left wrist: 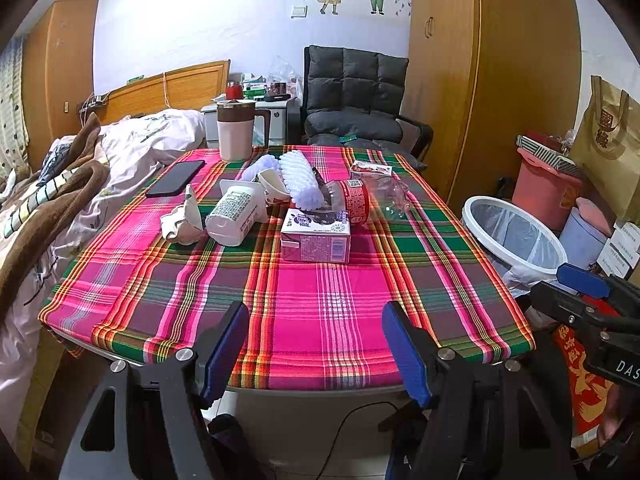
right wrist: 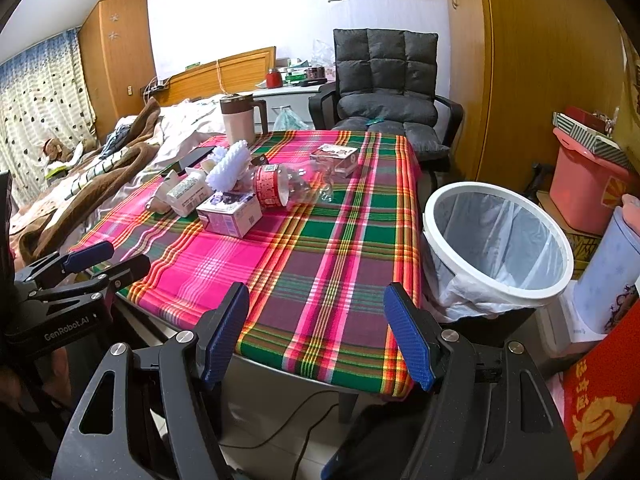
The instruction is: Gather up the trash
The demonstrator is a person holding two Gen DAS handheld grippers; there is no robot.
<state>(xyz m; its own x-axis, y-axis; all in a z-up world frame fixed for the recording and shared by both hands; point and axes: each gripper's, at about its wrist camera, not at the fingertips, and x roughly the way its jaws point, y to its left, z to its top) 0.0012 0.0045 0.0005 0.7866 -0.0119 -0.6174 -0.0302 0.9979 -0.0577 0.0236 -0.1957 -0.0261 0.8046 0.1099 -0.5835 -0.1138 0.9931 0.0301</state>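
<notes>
- Plainly, both grippers hung short of the near edge of the table (left wrist: 320, 344), which wore a pink, green and red plaid cloth.
- The left gripper (left wrist: 316, 344) had its blue-padded fingers (left wrist: 224, 348) spread wide apart with nothing between them; it also showed at the left of the right wrist view, where its jaws likewise stood parted.
- The right gripper (right wrist: 316, 334) was equally wide open and empty, its blue pads (right wrist: 408, 336) over the table's near right corner.
- The trash lay bunched in the middle of the table toward its far half: a purple-and-white milk carton (left wrist: 316, 240) nearest the grippers, with a crushed clear bottle with a red label (left wrist: 360, 200) touching it behind.
- To the carton's left lay a white tub (left wrist: 236, 214) on its side and a crumpled paper cup (left wrist: 182, 222).
- A white foam net (left wrist: 300, 180) rested over the pile, and a small red-and-white packet (left wrist: 370, 169) sat near the far right edge.
- A black phone (left wrist: 176, 178) lay by the far left edge, and a lidded mug (left wrist: 236, 130) stood at the far edge.
- A white-rimmed bin with a clear liner (right wrist: 496, 240) stood on the floor just beside the table's right edge, empty as far as could be seen.
</notes>
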